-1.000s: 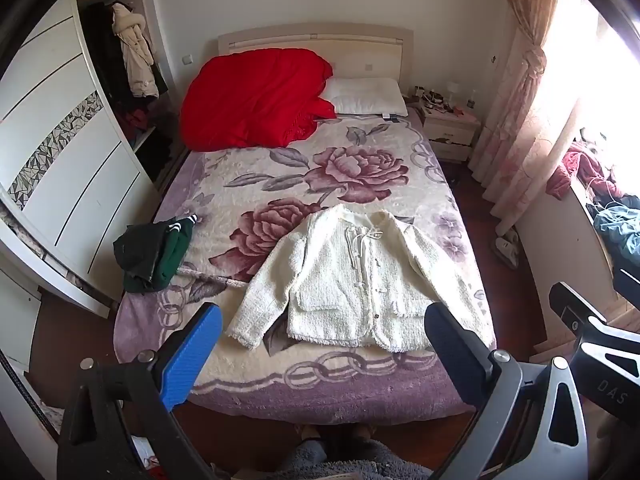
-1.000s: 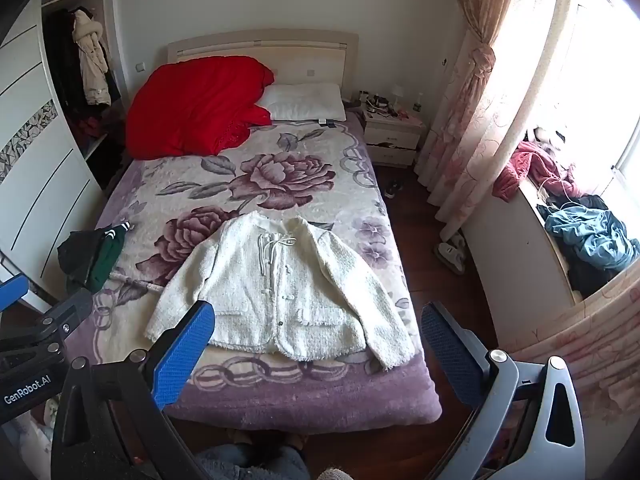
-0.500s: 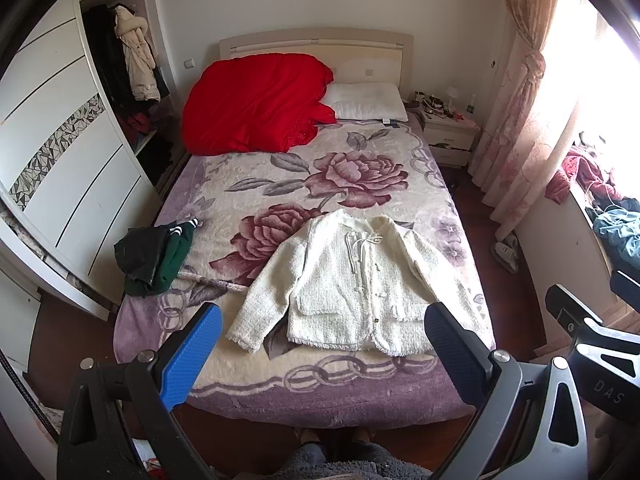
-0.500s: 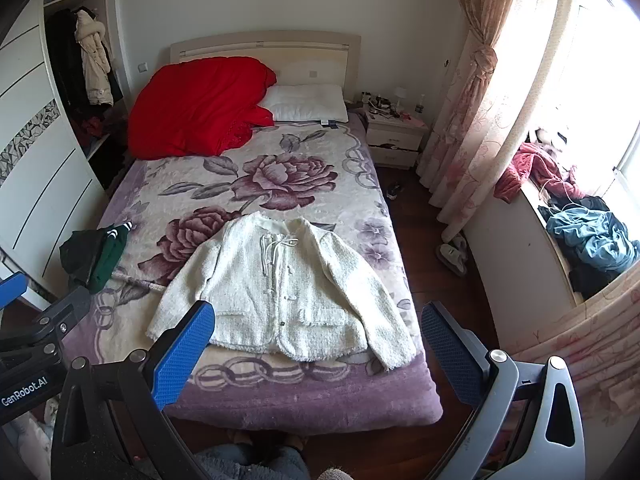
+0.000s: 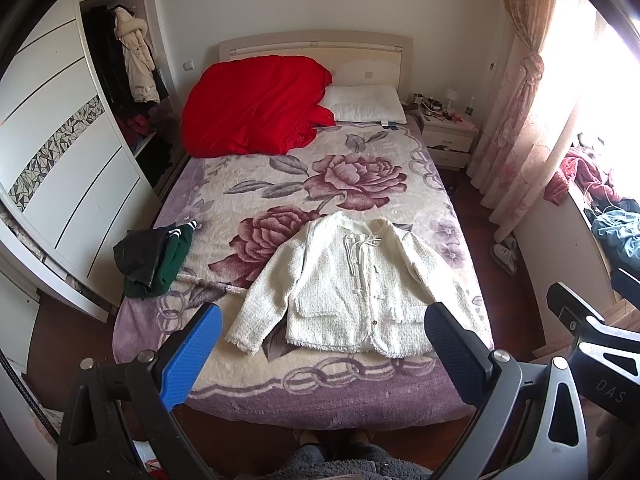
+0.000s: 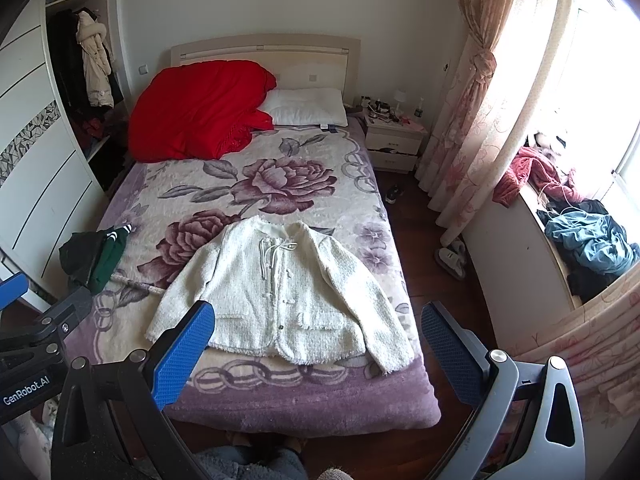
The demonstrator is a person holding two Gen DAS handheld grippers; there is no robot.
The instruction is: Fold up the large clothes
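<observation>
On bed (image 5: 224, 360), white jacket (image 5: 360, 292) flat, buttoned

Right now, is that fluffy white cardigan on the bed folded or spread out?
Spread out. The fluffy white cardigan lies flat, front up, on the floral purple blanket, both sleeves angled outward and no part folded over.

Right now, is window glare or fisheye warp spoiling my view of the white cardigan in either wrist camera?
Left wrist view: the window at right is blown out, but the white cardigan is evenly lit and sharp. Right wrist view: the same glare at the right edge, the cardigan still clear; the wardrobe bows at the rim, while the middle is barely warped.
</observation>
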